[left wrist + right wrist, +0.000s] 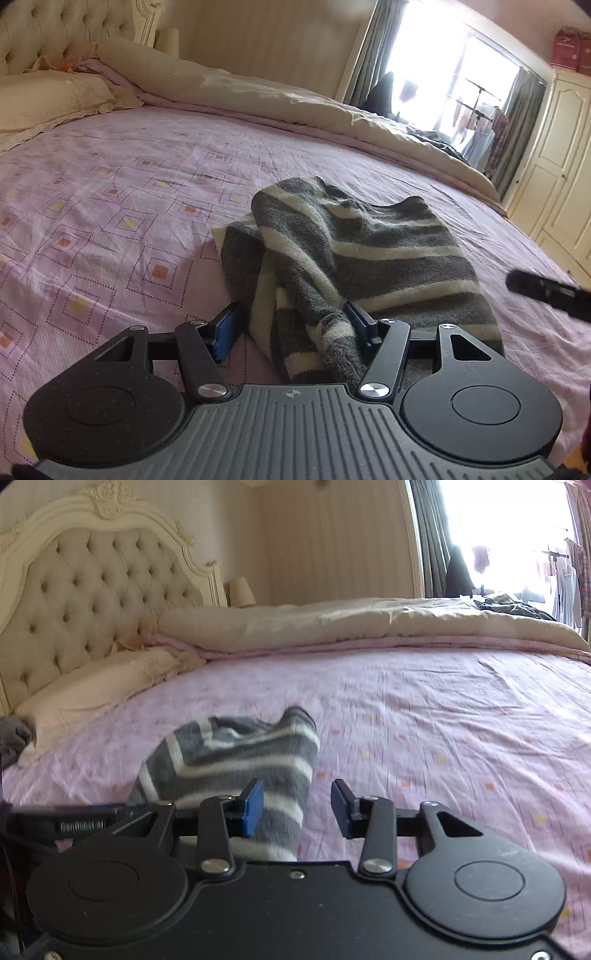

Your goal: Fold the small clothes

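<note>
on the bed, both tongs [293,321] [297,806] gape around the striped garment [369,258]; only the left view shows its folds.

A big bed is covered by a pink sheet [110,192] printed with little squares. A cream pillow [103,686] is laid at the head of the bed, just below a padded headboard [85,590] with buttons and a carved white frame. A beige blanket [332,624] is bunched along the far side of the bed. A small lamp [242,592] is seen behind it. Bright light is let in through a window [443,74] with grey curtains [432,539]. A cream wardrobe [557,158] is placed by the wall.
</note>
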A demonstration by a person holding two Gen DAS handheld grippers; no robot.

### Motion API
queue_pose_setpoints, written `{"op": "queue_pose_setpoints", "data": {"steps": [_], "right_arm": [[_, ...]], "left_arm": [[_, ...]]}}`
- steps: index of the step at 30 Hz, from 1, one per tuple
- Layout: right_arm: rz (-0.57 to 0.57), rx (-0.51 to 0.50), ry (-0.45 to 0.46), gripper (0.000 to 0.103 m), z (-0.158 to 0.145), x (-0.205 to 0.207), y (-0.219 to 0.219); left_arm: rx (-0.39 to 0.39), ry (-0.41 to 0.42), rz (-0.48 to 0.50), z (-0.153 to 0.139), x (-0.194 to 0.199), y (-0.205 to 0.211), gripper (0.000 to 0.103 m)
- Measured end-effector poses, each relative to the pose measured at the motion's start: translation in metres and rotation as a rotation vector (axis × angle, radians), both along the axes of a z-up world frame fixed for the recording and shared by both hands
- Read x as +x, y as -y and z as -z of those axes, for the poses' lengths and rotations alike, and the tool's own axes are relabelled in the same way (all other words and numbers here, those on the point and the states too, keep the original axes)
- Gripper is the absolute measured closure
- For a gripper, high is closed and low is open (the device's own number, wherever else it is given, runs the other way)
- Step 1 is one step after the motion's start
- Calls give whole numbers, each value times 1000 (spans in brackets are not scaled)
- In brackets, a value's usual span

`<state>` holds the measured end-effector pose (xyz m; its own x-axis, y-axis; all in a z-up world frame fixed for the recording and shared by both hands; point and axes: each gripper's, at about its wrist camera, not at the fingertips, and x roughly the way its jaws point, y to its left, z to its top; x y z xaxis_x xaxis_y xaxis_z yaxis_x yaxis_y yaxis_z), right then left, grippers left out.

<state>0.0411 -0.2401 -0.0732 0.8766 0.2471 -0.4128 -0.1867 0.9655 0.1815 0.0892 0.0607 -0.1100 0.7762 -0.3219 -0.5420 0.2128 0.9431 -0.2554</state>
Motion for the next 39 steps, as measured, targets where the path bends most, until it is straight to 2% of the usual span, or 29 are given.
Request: {"op": "queue_pose_setpoints", "data": {"steps": [1,2,7,9,10,16,17,18,19,22,26,28,29,31,32,34,36,39], "right_arm": [[-9,11,2,86,-2,10,-1],[-19,19,5,90,-3,22,-4],[-45,-7,-32,90,11,68,-24],[-16,-56,-84,97,25,82,-27],[-8,-58,-98,98,33,85,-25],[-16,-57,-82,98,33,77,-16],[-15,-46,-74,93,30,73,-14],[-18,-38,-56,84,26,67,-13],[-21,-46,-32,83,20,60,-13],[-47,-63,20,83,7,33,-13],[-44,-62,2,82,4,0,-14],[-24,-36,-13,59,2,-13,-11],[-10,-14,-22,38,1,-20,-9],[14,15,-31,16,-2,-31,-6],[24,26,-30,13,-4,-35,-4],[37,39,-38,0,-9,-42,-4],[42,45,-48,0,-12,-48,-4],[64,39,-59,0,-14,-58,-6]], "left_arm": [[2,2,1,0,0,0,44],[3,2,1,0,0,0,44],[0,3,3,0,1,1,43],[-1,7,4,1,1,0,42],[-2,9,3,2,0,0,41],[-3,20,10,2,-5,-2,39],[-9,17,7,-1,-7,-4,39],[-2,23,1,-4,-9,-6,39],[20,40,-3,-9,-14,-6,39],[81,83,-8,-16,-25,-5,40],[82,76,-54,-28,-33,-7,40],[113,67,-67,-37,-38,-3,36],[136,65,-73,-43,-42,0,32],[159,72,-66,-53,-50,6,13],[164,76,-66,-58,-54,9,11],[176,93,-69,-66,-64,17,8],[179,105,-74,-72,-71,23,0],[185,120,-93,-81,-80,31,0]]}}
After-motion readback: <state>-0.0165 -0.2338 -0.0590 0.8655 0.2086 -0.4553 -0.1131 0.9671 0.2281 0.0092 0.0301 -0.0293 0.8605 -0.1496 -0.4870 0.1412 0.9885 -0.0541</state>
